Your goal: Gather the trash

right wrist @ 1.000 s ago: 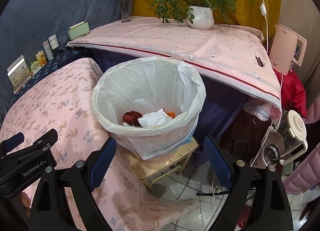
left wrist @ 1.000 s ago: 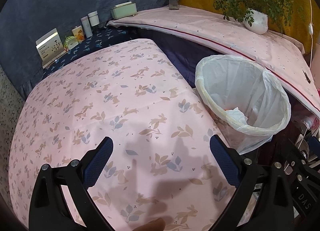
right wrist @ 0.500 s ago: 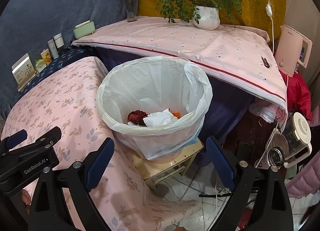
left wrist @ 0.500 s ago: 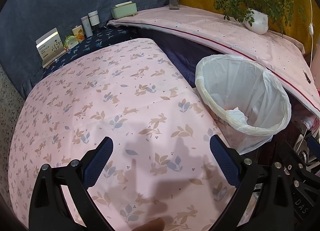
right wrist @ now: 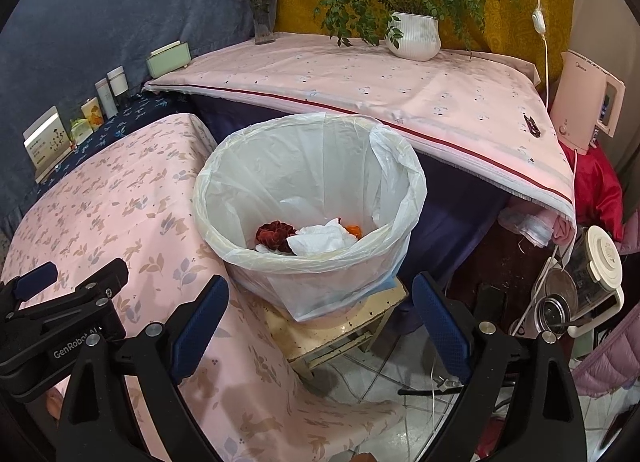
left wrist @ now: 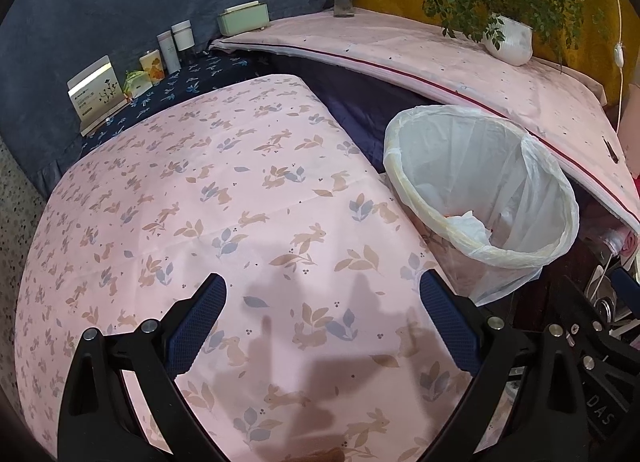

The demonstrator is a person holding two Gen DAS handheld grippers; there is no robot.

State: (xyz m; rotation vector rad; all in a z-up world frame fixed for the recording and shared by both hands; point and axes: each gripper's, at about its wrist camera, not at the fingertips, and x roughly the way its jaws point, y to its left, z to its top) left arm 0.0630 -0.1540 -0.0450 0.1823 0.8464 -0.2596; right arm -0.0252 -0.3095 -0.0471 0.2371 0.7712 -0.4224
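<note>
Left gripper (left wrist: 320, 318): wide open, empty, over the near table.
Right gripper (right wrist: 320, 318): wide open, empty.
Trash (right wrist: 320, 238): light, soft, crumpled; already binned.
Bin liner (right wrist: 400, 150): thin, slippery; pinch far-right rim fold.

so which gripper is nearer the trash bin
Right. The right gripper hangs open just in front of the lined trash bin, over its stool. The left gripper is open over the pink tablecloth, off to the bin's left.
</note>
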